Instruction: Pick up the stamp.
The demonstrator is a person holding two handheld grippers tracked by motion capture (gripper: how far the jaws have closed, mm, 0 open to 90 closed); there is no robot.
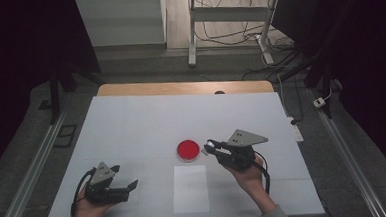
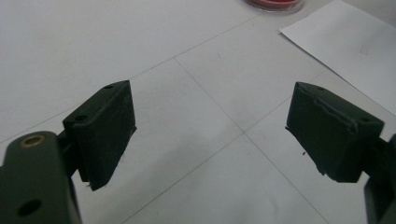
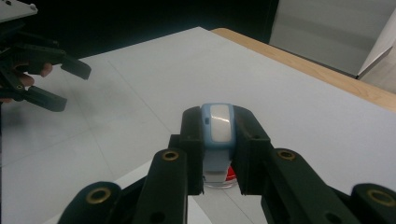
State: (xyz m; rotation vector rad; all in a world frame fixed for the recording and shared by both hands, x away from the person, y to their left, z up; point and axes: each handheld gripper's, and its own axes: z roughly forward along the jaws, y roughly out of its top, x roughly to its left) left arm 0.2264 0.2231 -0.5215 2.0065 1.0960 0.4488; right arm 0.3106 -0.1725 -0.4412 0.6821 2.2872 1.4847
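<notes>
Looking from the high view, the right tongs [image 1: 209, 146] clamp a small pale-blue band [image 1: 212, 146] beside the round red-filled dish [image 1: 188, 150]; open white surface [image 1: 141, 121] beyond. Left gripper view: left tongs [image 2: 210, 133] apart, dish cut off. Right gripper view: band [image 3: 218, 122] hides the dish.

red dish [image 2: 274, 3] cut by top edge, paper sheet [image 2: 348, 42] cropped

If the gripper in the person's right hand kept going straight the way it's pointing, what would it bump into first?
Probably the red dish: the right gripper, shut on a small blue-and-white object, points left at it from close by. Its height above the dish is unclear.
</notes>
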